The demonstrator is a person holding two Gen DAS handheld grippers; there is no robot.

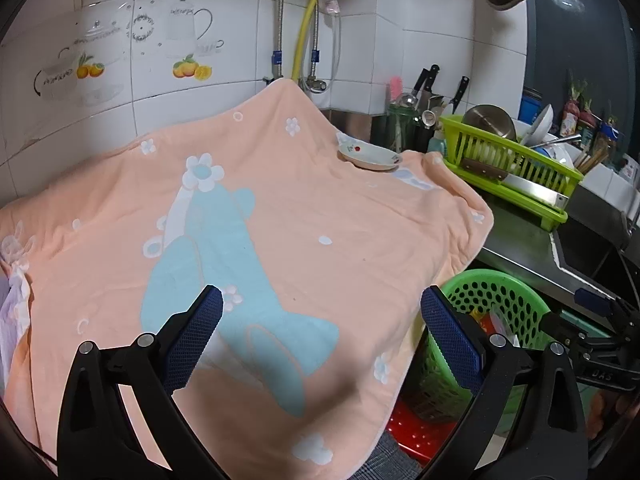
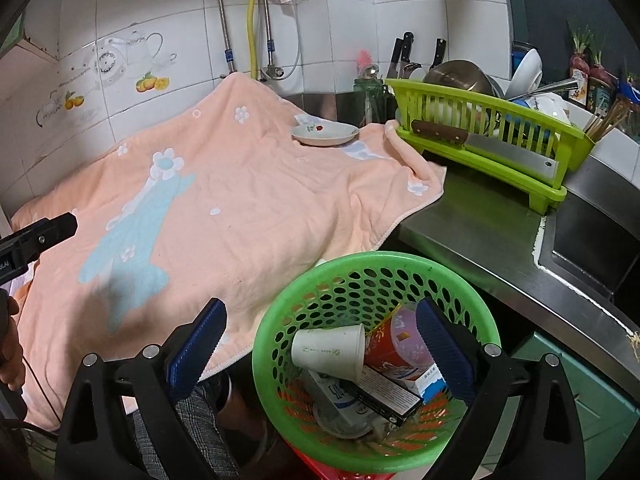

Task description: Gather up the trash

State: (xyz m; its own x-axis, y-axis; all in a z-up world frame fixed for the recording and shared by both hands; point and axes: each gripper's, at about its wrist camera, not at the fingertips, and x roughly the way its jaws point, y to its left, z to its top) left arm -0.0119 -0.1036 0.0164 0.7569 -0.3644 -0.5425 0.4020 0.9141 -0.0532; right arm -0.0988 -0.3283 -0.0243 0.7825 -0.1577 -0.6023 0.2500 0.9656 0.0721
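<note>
A green perforated basket (image 2: 372, 280) stands below the counter edge and holds trash: a white paper cup (image 2: 328, 350), a red printed cup (image 2: 396, 340) and several small cartons (image 2: 384, 396). My right gripper (image 2: 320, 332) hovers over the basket's mouth, jaws wide open with nothing between the pads. My left gripper (image 1: 322, 320) is open and empty above a peach towel (image 1: 260, 220) spread over the counter. In the left wrist view the basket (image 1: 500, 304) shows past the towel's right edge. The left gripper's body (image 2: 40, 236) enters the right wrist view at the left.
A small white plate (image 2: 324, 134) lies on the towel's far side. A lime dish rack (image 2: 480, 132) with bowls and a cleaver (image 2: 500, 148) stands to the right, beside a steel counter (image 2: 480, 232) and a sink (image 2: 592, 248). Tiled walls close the back.
</note>
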